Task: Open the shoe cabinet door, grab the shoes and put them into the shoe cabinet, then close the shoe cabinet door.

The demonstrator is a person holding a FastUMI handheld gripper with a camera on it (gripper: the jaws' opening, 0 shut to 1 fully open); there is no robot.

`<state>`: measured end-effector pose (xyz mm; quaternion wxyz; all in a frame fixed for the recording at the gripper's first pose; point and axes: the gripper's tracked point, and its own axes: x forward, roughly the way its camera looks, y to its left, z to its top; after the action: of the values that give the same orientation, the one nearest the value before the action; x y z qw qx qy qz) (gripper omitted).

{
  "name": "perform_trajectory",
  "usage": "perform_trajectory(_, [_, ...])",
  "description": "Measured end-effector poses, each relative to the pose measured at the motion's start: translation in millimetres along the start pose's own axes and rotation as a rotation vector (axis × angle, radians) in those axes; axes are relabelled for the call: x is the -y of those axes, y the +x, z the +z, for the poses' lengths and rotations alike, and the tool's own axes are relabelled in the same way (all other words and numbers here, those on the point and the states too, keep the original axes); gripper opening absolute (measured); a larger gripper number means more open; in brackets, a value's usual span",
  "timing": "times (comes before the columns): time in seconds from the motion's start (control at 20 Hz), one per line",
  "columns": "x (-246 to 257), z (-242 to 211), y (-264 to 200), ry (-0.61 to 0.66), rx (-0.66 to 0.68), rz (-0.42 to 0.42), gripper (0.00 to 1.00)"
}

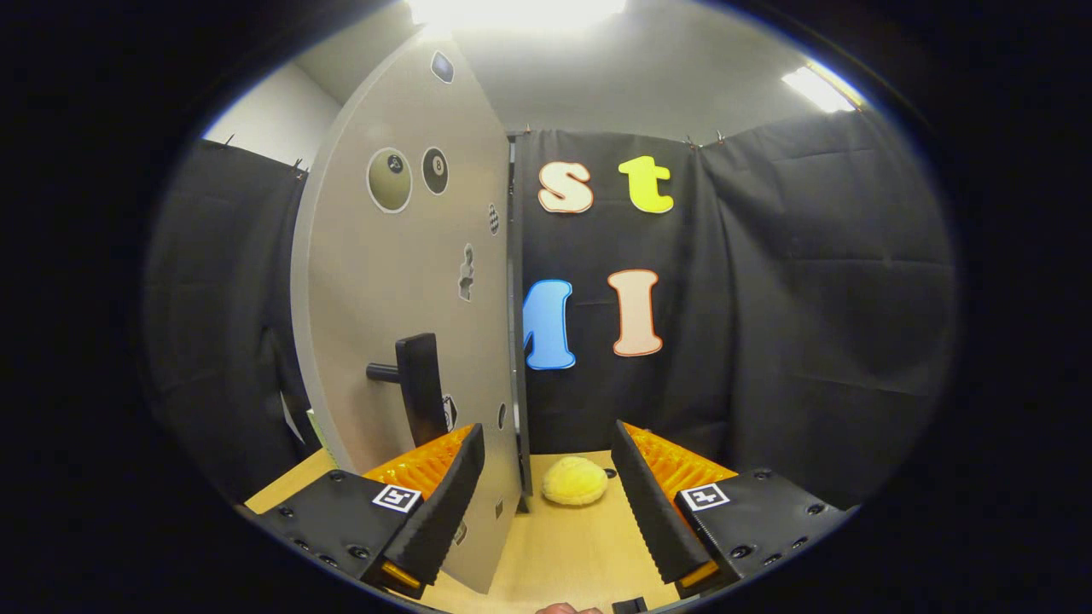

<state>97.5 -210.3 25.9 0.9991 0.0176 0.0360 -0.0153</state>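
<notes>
Door (401, 281): cabinet door, light grey, upright and swung open, edge-on toward the camera; small round and figure stickers on its face.
Handle (420, 388): dark bar on a short stem, low on the door face, just above and beyond the left finger.
Gripper (546, 499): fingers spread apart, gripping nothing; door's lower free edge runs down between them, close beside the left finger, contact cannot be judged.
Shoe (575, 480): yellow, soft and rounded, resting on the tabletop just right of the door's lower edge, ahead of the fingers and between their tips.
Tabletop (563, 554): light wood, carries the door's base and the shoe.
Wall (810, 298): black cloth, behind the door and the shoe.
Cabinet interior: cannot be seen from this angle.
</notes>
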Motion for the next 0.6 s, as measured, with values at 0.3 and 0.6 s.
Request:
perform_trajectory(0.3, [-57.4, 3.8, 10.5, -0.021, 0.002, 0.035, 0.95])
perform_trajectory(0.6, [-123.0, 4.5, 33.5, -0.022, 0.012, 0.127, 0.95])
